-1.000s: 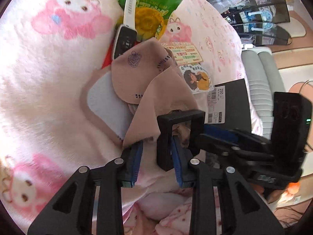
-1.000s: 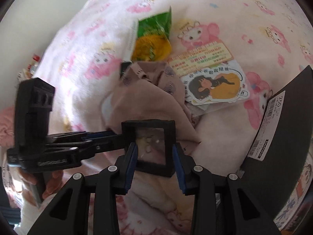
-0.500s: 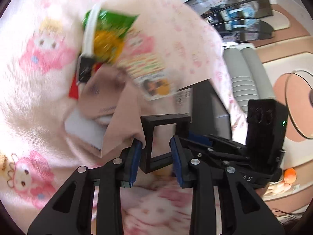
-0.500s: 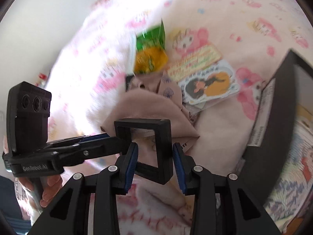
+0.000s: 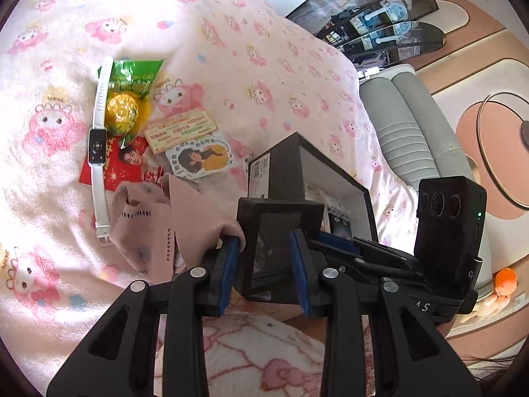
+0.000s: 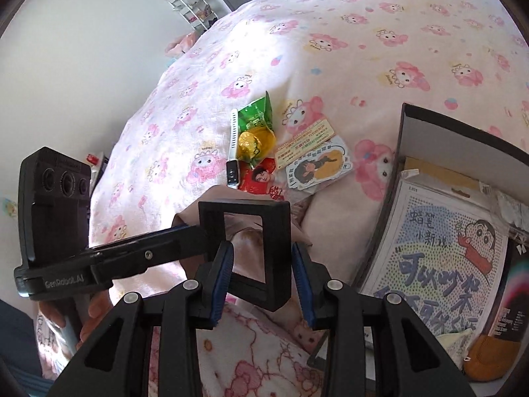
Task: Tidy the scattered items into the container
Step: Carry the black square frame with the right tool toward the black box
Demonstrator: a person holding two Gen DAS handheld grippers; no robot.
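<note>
A black square frame (image 5: 281, 211) hangs above the pink blanket with both grippers shut on it. My left gripper (image 5: 264, 241) grips it from the near side, and a pink cloth (image 5: 148, 225) is caught at its left pad and droops to the left. The right gripper (image 6: 261, 248) clamps the frame's (image 6: 244, 208) lower part, and the cloth (image 6: 211, 201) shows behind it. The open black box (image 5: 281, 168) stands just beyond the frame, to the right in the right wrist view (image 6: 403, 152). A white smartwatch (image 5: 97, 139), green snack packet (image 5: 129, 99), red card (image 5: 122, 162) and two printed cards lie on the bed.
Inside the box lie a cartoon-printed packet (image 6: 443, 241) and an orange pouch (image 6: 489, 357). A hand (image 6: 89, 311) holds the left gripper's handle. A grey ribbed seat (image 5: 406, 125) and a floor with a round stand sit past the bed's right edge.
Both grippers have risen with the frame and the pink cloth. The cloth came off the bed, which uncovered the whole watch and the red card. The box's inside has come into view.
</note>
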